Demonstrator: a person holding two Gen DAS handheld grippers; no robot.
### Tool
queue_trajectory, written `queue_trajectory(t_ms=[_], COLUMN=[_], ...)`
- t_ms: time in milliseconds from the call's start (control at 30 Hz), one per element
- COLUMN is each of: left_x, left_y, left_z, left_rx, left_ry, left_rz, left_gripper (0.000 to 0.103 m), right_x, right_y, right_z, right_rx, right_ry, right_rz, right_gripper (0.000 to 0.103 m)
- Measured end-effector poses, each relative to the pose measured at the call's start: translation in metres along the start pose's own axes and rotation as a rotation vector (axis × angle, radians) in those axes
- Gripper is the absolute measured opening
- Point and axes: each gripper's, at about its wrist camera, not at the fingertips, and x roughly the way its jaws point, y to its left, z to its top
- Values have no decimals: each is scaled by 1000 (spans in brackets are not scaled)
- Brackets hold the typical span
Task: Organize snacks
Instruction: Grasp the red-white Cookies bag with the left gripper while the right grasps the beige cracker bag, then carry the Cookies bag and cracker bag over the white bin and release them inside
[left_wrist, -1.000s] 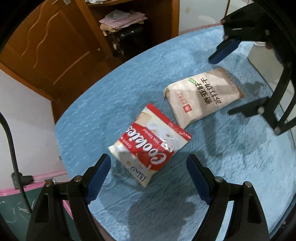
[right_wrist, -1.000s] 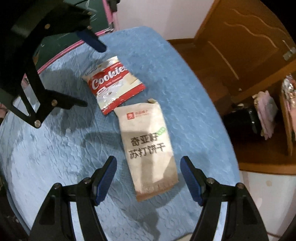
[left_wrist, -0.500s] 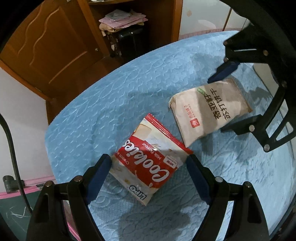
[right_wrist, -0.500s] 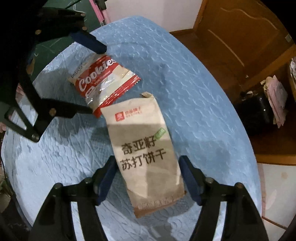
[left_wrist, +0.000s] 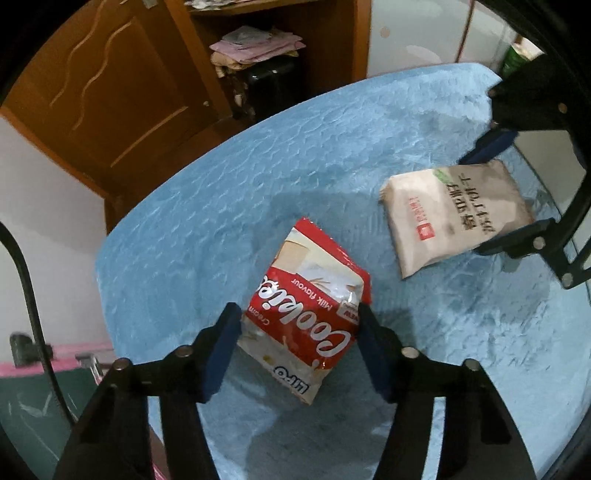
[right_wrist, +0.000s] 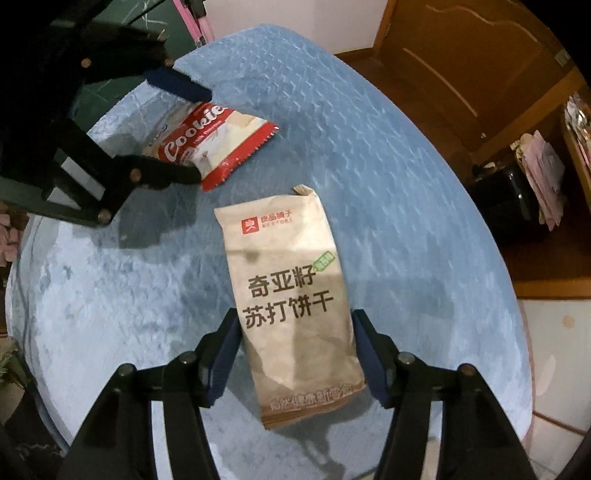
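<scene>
A red and white cookie bag (left_wrist: 317, 266) rests on the round blue-covered table (left_wrist: 258, 166). My left gripper (left_wrist: 300, 317) is closing on its near end, and both pads press its sides so the bag bulges upward. A beige cracker bag with black print (right_wrist: 284, 266) lies flat to the right of it. My right gripper (right_wrist: 295, 321) points straight down over this bag's near half, jaws closing. Its pads stand at the bag's long edges and the bag is not squeezed. The right wrist view shows the left gripper (right_wrist: 201, 136) on the cookie bag (right_wrist: 229, 136).
The table's curved edge drops off toward a wooden door (left_wrist: 110, 92) and an open shelf holding pink folded cloth (left_wrist: 258, 48) above a dark case (left_wrist: 273, 85). A pink rail and green board (left_wrist: 37, 362) lie beyond the left edge. Bare blue cloth (right_wrist: 369, 184) surrounds both bags.
My left gripper came down around the cookie bag and narrowed onto its sides, lifting its middle. My right gripper moved over the cracker bag and narrowed until its pads reached the bag's edges.
</scene>
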Motion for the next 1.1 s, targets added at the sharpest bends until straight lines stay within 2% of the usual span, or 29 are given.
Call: queue_trajectory(t_ms=[167, 367, 567, 700, 833, 967, 1100], left_x=[-20, -63, -108, -151, -194, -231, -249], left_y=[-2, -34, -69, -101, -132, -174, -217], left_z=[-25, -59, -70, -60, -41, -11, 25], left_rx=[-118, -167, -194, -177, -183, -178, -163], left_ry=[-11, -44, -50, -114, -180, -234, -276], left_rz=[-55, -81, -96, -99, -127, -170, -176], left_gripper=[53, 52, 52, 52, 52, 52, 52], right_x=[-18, -48, -94, -143, -187, -230, -258], right_y=[7, 31, 51, 69, 71, 56, 28], right_z=[-22, -51, -79, -116, -157, -206, -252], right_rx=[54, 92, 127, 139, 180, 256, 369], right_ry=[-52, -130, -236, -323, -401, -479, -530], right_rz=[14, 20, 16, -12, -56, -126, -202], right_gripper=[60, 59, 59, 59, 59, 59, 60])
